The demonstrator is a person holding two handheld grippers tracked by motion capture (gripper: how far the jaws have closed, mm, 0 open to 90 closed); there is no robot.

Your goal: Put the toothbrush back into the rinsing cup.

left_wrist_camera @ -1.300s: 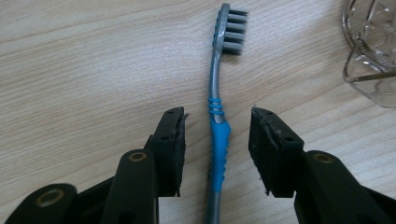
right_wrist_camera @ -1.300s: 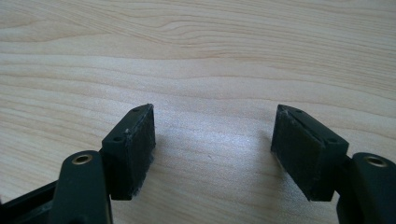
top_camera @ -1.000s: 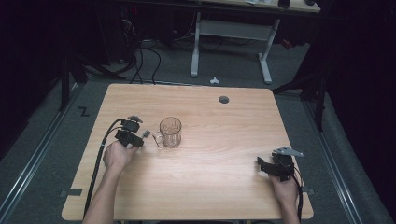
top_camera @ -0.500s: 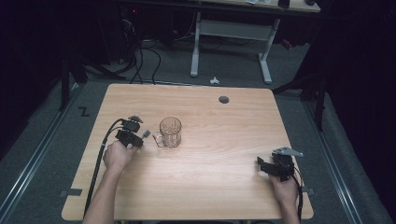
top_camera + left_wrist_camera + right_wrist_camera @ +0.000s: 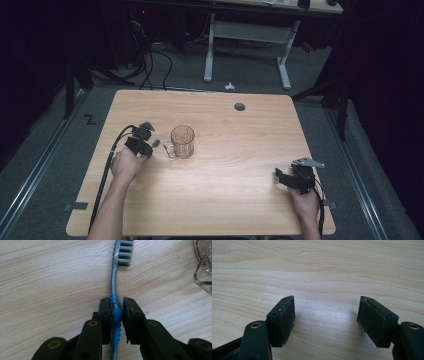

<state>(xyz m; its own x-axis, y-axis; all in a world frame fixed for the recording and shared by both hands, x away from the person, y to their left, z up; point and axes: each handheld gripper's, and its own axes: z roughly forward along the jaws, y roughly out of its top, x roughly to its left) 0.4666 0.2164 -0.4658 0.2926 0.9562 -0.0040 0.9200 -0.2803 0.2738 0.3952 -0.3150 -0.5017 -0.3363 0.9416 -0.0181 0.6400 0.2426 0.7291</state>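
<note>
Now left gripper [image 5: 117, 307] squeezing a grey-blue toothbrush [image 5: 115, 285], glass mug [image 5: 182, 141] at its 3 o'clock, right gripper [image 5: 327, 315] jaws wide apart over wooden table [image 5: 240, 175].

My table [image 5: 225, 200] is pale wood with a plain grain. Near its far edge, right of the middle, sits a small dark round hole [image 5: 240, 106]. Grey floor [image 5: 250, 75] lies all round it. On the floor just past the far edge I see a small white thing [image 5: 229, 86], too small to tell what. Farther back stands a white desk frame [image 5: 245, 35], with black cables [image 5: 150, 65] trailing to its left. A black Z mark [image 5: 90, 119] lies left of the table, and a metal rail [image 5: 40, 165] runs along that side.
</note>
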